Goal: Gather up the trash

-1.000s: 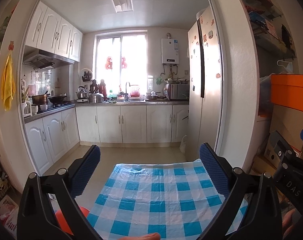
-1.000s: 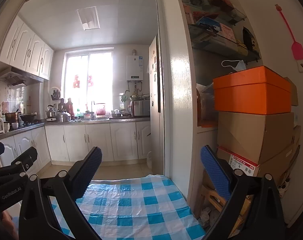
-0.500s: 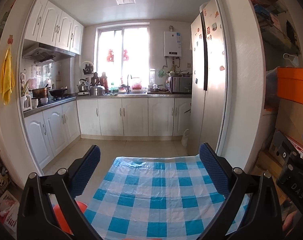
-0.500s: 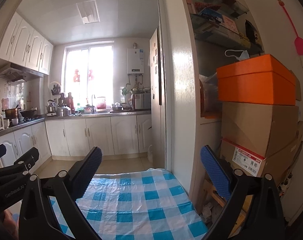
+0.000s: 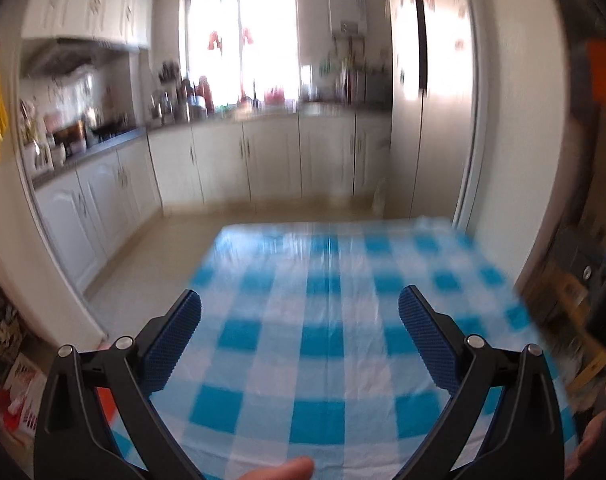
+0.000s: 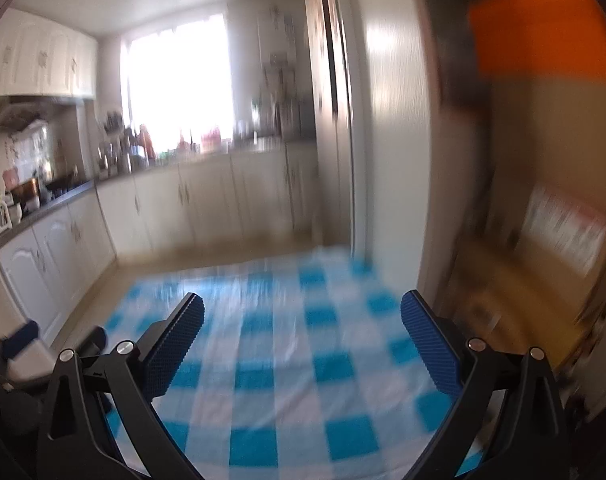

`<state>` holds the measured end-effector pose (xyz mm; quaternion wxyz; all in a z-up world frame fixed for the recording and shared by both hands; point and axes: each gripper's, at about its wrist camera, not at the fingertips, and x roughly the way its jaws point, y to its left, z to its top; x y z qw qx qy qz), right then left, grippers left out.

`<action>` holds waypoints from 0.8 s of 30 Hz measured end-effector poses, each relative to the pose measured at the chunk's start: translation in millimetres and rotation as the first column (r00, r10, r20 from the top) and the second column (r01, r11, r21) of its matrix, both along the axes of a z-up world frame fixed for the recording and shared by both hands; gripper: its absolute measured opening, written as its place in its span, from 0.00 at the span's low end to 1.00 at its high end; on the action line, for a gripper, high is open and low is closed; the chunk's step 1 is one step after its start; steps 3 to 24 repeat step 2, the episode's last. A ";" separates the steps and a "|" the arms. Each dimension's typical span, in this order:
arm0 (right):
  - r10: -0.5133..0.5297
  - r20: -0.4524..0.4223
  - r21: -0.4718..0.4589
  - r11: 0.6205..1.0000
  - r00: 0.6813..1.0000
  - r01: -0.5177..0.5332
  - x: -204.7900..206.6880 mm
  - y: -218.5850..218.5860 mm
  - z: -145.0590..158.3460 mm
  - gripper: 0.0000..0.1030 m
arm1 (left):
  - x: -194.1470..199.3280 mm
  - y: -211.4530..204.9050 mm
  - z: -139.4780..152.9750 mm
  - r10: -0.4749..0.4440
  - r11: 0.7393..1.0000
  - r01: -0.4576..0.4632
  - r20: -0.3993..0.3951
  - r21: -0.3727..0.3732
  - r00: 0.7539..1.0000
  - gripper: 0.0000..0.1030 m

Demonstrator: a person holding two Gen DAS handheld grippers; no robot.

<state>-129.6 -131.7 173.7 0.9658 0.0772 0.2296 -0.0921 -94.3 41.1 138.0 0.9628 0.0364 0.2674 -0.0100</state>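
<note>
Left wrist view: the left gripper (image 5: 299, 312) has its jaws spread wide apart, with nothing between them. It hangs over a table with a blue and white checked cloth (image 5: 327, 340). The cloth looks bare, but the picture is blurry, so small trash may be hard to see. A fingertip (image 5: 283, 470) shows at the bottom edge.

Right wrist view: the right gripper (image 6: 302, 311) is wide open too and holds nothing, above the same cloth (image 6: 287, 360). An orange box (image 6: 543, 32) sits high on the right.
</note>
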 end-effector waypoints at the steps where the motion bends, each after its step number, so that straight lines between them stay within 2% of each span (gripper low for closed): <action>1: 0.010 -0.048 0.022 1.000 0.999 -0.009 10.5 -3.0 -13.1 0.95 | 10.4 -3.6 -19.0 0.008 1.000 -0.007 -0.046 0.012 0.999 0.97; 2: 0.021 -0.116 0.046 0.999 0.993 -0.016 25.3 -7.4 -33.5 0.95 | 16.5 -5.2 -30.8 0.017 1.000 -0.016 -0.071 0.016 0.997 0.96; 24: 0.021 -0.116 0.046 0.999 0.993 -0.016 25.3 -7.4 -33.5 0.95 | 16.5 -5.2 -30.8 0.017 1.000 -0.016 -0.071 0.016 0.997 0.96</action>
